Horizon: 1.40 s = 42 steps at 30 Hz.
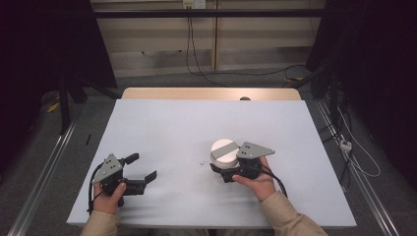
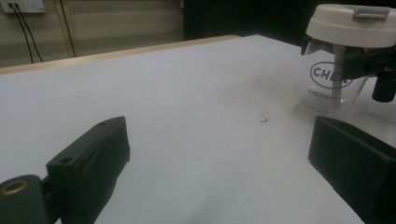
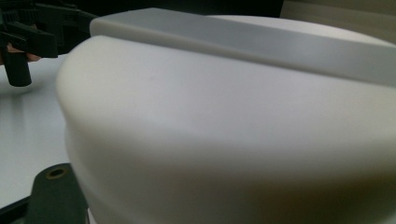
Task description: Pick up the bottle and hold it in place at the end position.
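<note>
A clear jar (image 1: pixel 223 153) with a white lid and a grey flip tab stands right of the table's middle. In the left gripper view the jar (image 2: pixel 331 79) shows dark lettering on its glass. My right gripper (image 1: pixel 222 168) reaches in from the right, and its black jaws clasp the jar's near side below the lid. The white lid (image 3: pixel 233 116) sits right in front of the right gripper's camera. My left gripper (image 1: pixel 141 167) rests at the front left, open, with nothing between its fingers (image 2: pixel 88 158). It is well apart from the jar.
A white sheet (image 1: pixel 196 118) covers the table, and a wooden strip (image 1: pixel 211 93) shows at the far edge. A few dark specks (image 2: pixel 264 118) lie just left of the jar. Cables run over the floor behind and to the right.
</note>
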### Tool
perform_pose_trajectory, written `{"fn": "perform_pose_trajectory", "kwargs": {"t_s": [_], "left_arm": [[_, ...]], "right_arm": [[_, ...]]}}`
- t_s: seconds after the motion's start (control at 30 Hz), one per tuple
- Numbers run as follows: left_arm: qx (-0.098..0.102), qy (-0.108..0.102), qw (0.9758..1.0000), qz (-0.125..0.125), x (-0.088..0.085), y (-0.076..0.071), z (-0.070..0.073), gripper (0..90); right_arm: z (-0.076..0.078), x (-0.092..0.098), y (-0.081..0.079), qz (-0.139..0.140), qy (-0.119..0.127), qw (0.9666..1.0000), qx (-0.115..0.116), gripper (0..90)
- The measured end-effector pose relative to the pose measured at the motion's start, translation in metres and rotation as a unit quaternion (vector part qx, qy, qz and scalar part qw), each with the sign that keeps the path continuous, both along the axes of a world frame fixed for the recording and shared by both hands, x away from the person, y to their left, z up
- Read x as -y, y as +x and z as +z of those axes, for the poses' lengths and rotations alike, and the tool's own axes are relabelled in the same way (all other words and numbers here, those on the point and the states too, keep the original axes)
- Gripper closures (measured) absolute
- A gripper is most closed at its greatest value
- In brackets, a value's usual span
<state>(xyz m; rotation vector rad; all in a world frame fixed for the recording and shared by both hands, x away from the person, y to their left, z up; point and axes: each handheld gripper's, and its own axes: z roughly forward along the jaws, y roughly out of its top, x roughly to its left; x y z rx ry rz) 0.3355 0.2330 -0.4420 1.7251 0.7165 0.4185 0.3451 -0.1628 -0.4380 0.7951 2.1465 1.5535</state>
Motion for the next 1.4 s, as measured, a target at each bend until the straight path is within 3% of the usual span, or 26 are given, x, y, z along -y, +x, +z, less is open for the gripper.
{"fn": "perform_pose_trajectory", "kwargs": {"t_s": [1.4], "left_arm": [[-0.002, 0.003, 1.0000, -0.002, -0.001, 0.000, -0.001, 5.1]], "right_arm": [[-0.002, -0.010, 0.029, -0.010, -0.003, 0.9999, -0.004, 18.5]]}}
